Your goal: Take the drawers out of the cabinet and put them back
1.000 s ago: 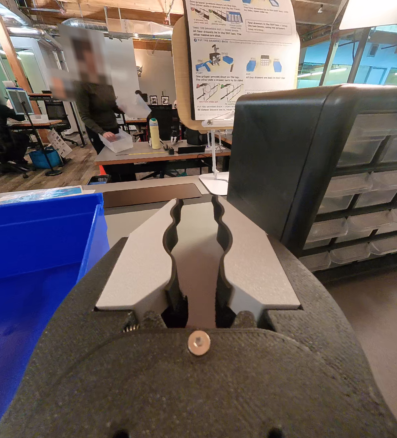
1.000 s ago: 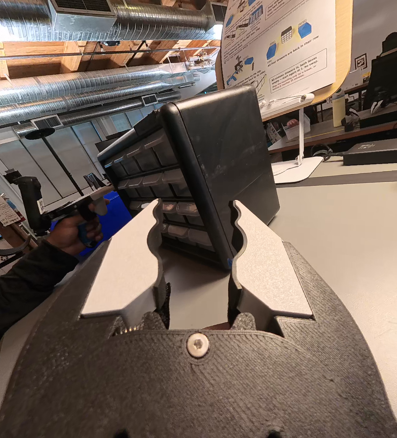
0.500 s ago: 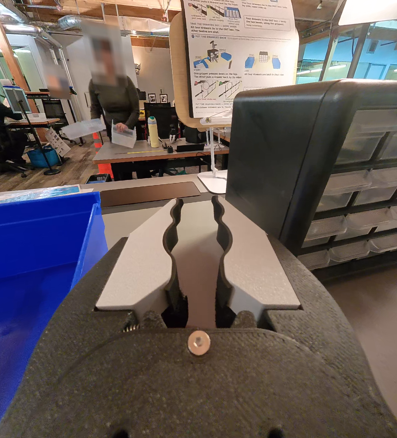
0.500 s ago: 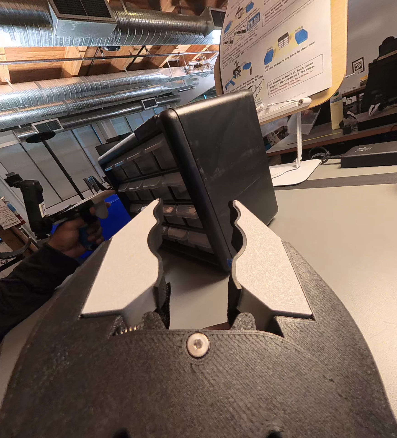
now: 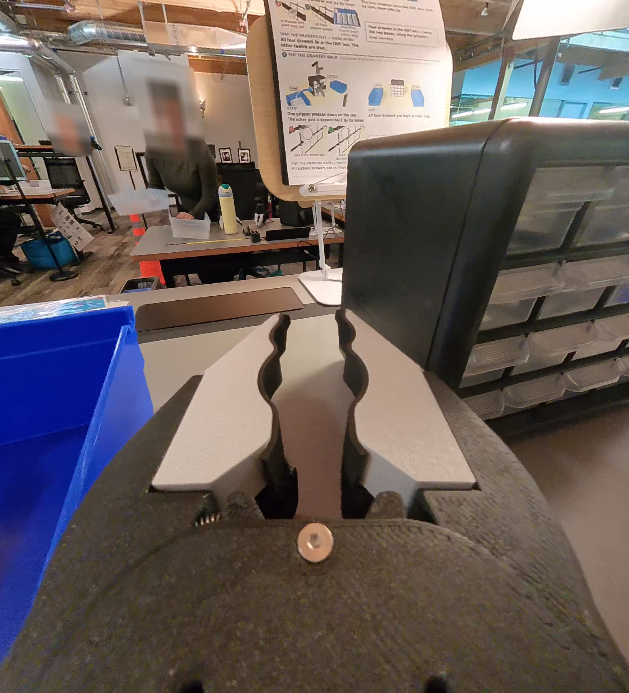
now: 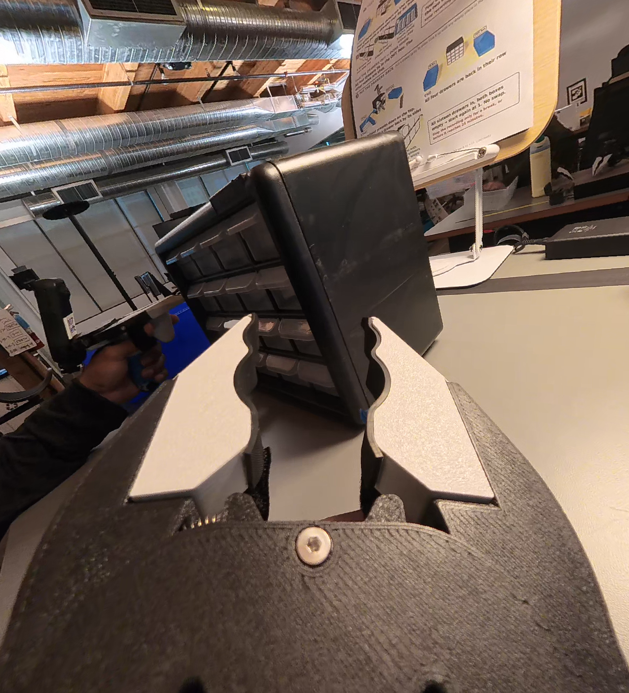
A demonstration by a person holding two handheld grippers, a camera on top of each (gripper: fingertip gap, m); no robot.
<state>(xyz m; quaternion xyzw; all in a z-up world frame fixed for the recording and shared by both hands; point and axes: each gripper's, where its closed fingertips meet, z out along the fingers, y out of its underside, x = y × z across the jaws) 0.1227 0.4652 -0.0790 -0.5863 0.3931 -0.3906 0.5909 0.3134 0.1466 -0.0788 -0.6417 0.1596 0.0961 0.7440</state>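
Your right gripper point(image 6: 309, 322), wide and empty, faces the cabinet point(image 6: 361, 262) at frame centre. Your left gripper point(image 5: 313, 318), narrowly parted and empty, waits beside the blue bin point(image 5: 43, 375) at lower left, likely for drawers.

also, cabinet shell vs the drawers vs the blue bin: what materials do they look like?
Cabinet shell: looks like black moulded plastic, semi-matte, rounded corners, pale scuffs. Drawers: clear, slightly frosted plastic; the frame shows through. Blue bin: probably rigid plastic, smooth, faint sheen, thin straight walls.

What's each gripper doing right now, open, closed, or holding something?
Left gripper: open, holding nothing.
Right gripper: open, holding nothing; cabinet stands beyond it.
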